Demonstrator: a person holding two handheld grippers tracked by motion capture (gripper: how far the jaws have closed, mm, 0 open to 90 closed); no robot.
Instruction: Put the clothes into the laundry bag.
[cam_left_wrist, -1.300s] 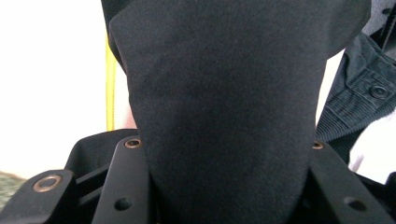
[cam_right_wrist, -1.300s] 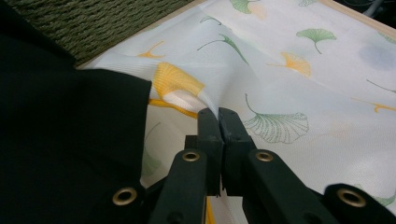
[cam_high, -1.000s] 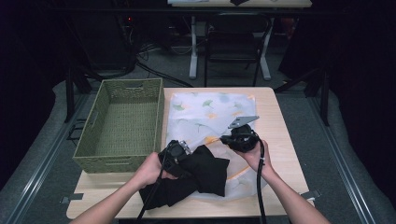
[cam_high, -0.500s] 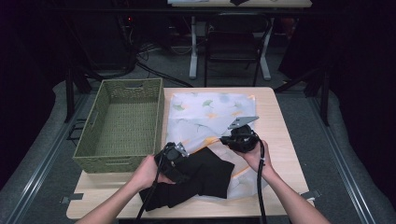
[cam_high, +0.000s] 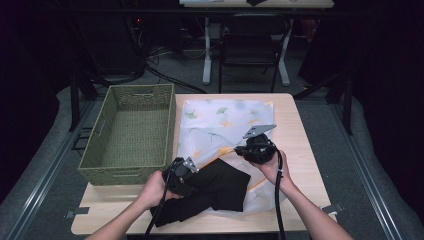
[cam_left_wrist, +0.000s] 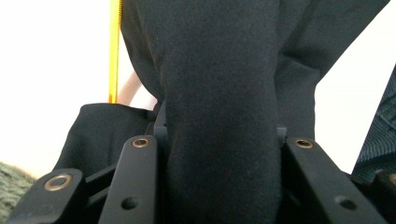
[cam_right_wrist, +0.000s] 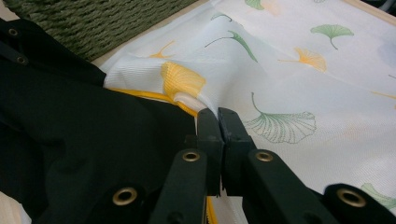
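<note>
Dark room, grey floor (cam_high: 320, 125), black chair (cam_high: 247, 47) behind wooden table (cam_high: 300, 150), tangled cables (cam_high: 155, 60)

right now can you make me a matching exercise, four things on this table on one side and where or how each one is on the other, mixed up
Things:
1. green woven basket
2. black garment
3. white leaf-print cloth
4. right gripper

Places or states:
A. spread flat over the middle of the table
B. fingers shut at the cloth's yellow-trimmed edge
C. bunched between the left gripper's fingers, at the near edge
D. standing on the left side of the table

Pairs: 1-D, 2-C, 3-A, 4-B
</note>
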